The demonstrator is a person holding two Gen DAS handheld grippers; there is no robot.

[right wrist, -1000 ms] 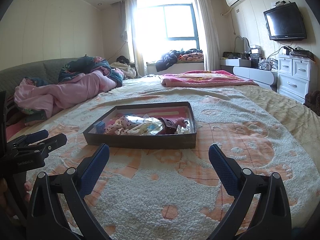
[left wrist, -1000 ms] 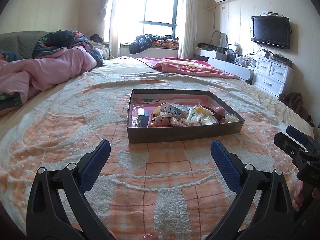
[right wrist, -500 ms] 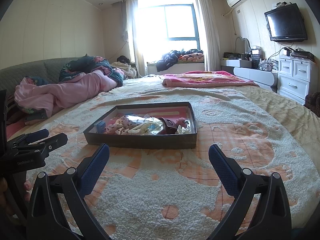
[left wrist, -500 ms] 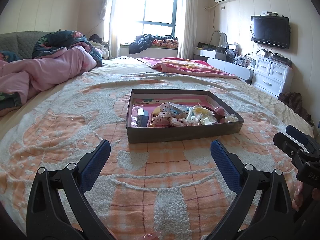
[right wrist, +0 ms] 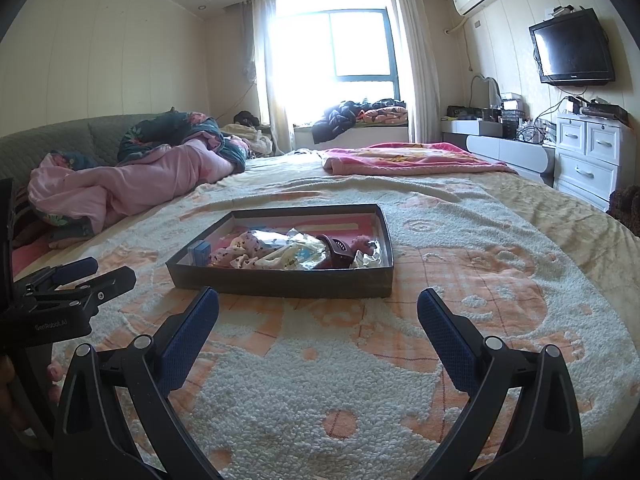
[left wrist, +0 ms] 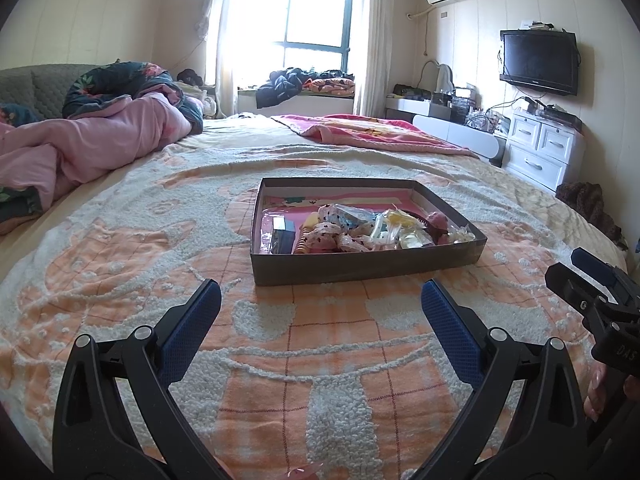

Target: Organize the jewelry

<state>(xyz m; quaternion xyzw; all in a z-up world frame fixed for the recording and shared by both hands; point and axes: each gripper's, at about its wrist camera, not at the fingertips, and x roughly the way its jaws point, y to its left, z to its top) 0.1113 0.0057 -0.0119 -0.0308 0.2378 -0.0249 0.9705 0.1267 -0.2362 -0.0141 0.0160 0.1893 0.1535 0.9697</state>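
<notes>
A shallow dark box (left wrist: pixel 360 266) (right wrist: pixel 280 285) lies on the bed, holding a jumble of small things: a spotted pink hair tie (left wrist: pixel 340 236) (right wrist: pixel 240 254), a small blue box (left wrist: pixel 283 232) (right wrist: pixel 199 251), clear packets (left wrist: pixel 396 228) (right wrist: pixel 304 250) and a dark red hair claw (right wrist: pixel 338 249). My left gripper (left wrist: pixel 320 312) hangs open just short of the box's near wall, nothing between its fingers. Farther back, my right gripper (right wrist: pixel 318 316) is open too and empty. Each gripper shows at the edge of the other's view.
The orange and white bedspread (left wrist: pixel 312 360) stretches around the box. A pink quilt (left wrist: pixel 80 148) is heaped at the left and a pink blanket (left wrist: pixel 368 132) lies beyond. White drawers (left wrist: pixel 540 152) and a wall TV (left wrist: pixel 538 62) stand to the right.
Both grippers have crept slightly toward the box and stayed open. Nothing in the box has moved.
</notes>
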